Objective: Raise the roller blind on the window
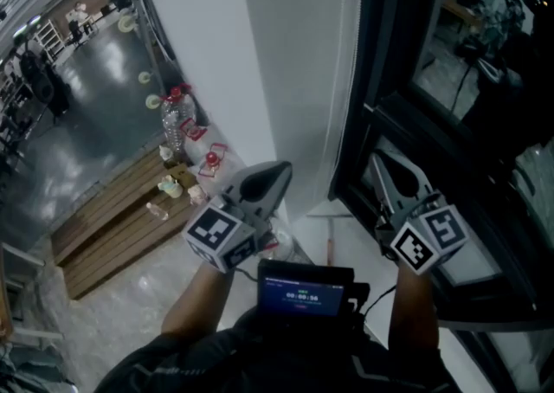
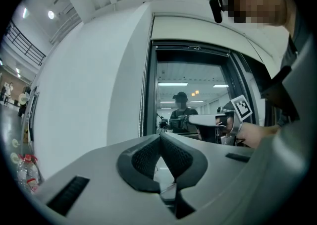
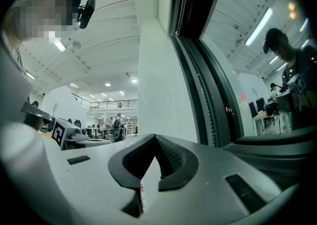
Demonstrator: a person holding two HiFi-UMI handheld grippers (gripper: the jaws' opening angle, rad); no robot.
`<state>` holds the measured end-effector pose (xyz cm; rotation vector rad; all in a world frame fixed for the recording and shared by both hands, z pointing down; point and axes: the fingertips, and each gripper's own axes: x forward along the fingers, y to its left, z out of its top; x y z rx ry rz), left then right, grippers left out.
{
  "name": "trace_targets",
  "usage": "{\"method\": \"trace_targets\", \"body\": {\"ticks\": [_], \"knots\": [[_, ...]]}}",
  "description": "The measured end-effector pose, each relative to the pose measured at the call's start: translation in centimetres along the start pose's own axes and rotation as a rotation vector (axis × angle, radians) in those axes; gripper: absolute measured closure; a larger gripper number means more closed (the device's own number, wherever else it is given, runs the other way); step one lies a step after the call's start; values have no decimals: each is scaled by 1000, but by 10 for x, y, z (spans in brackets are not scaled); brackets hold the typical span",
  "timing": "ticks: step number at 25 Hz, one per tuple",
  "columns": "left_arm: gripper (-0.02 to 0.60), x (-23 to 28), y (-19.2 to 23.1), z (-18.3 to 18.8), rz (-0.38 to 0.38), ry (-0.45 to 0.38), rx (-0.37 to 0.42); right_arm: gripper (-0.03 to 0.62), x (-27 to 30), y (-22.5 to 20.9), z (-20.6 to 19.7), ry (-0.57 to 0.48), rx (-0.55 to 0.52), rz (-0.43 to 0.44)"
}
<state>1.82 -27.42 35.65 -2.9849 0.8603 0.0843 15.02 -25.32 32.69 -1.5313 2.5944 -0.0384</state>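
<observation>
Recording fingers (image 2: 144,158) closed on both: I see left gripper (image 2: 159,138) before the wall (image 1: 277,54), right gripper (image 3: 155,140) near the window frame (image 1: 385,36) edge.

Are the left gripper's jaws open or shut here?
Shut. In the left gripper view, the left gripper has its jaws meeting at their tips, with nothing between them.

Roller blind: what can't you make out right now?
- How far up the blind is: the head view's top edge cuts off the window; the left gripper view shows only an unclear white band at its top.
- Bead chain: upper end cut off in head view.
- Outdoors: hidden by reflections in the glass.
</observation>
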Motion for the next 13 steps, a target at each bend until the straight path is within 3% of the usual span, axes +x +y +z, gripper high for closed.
{"method": "trace_targets", "body": {"ticks": [9, 13], "knots": [[586, -5, 1, 8, -1, -39, -32, 572, -2, 2, -5, 3, 4, -8], [586, -10, 2, 5, 18, -15, -44, 572, -3, 4, -5, 7, 2, -8]]}}
